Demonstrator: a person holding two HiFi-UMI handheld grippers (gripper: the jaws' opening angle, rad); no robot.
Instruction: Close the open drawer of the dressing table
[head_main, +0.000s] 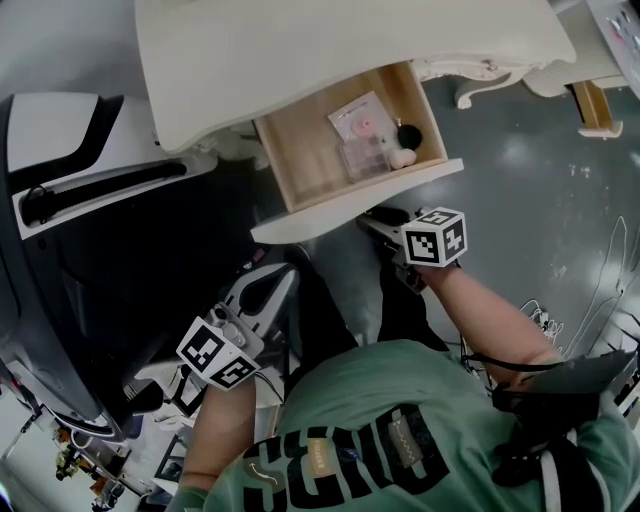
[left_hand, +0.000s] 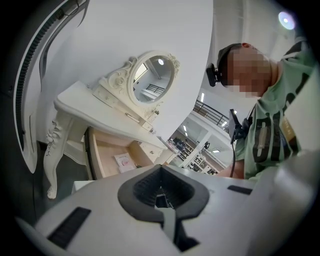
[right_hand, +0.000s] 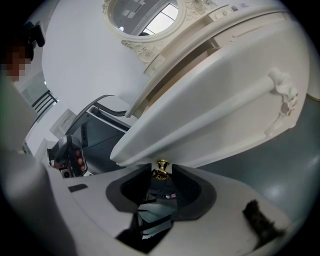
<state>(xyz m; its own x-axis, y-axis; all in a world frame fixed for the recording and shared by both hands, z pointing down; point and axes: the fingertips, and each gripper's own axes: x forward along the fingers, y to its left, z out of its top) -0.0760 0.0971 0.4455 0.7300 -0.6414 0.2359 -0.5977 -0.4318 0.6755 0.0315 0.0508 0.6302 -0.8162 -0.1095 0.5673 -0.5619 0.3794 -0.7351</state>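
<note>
Overhead, the cream dressing table (head_main: 300, 50) fills the 12 o'clock edge of the head view. Its drawer (head_main: 300, 150) stands pulled out toward 6 o'clock, the wooden bottom bare at 9 o'clock and small cosmetics (head_main: 375, 140) clustered at 3 o'clock. Right gripper (right_hand: 161, 176) — jaws clamped on the drawer's gold knob (right_hand: 161, 166), below the white drawer front (right_hand: 210, 115). Left gripper (left_hand: 161, 167) — jaws together, nothing between them, well apart from the table at 7 o'clock. Mottled dark grey floor (head_main: 520, 200) spreads at 3 o'clock; a white-and-black machine (head_main: 60, 170) stands at 9 o'clock. An oval mirror (left_hand: 152, 80) tops the table against a white wall (left_hand: 150, 25).
</note>
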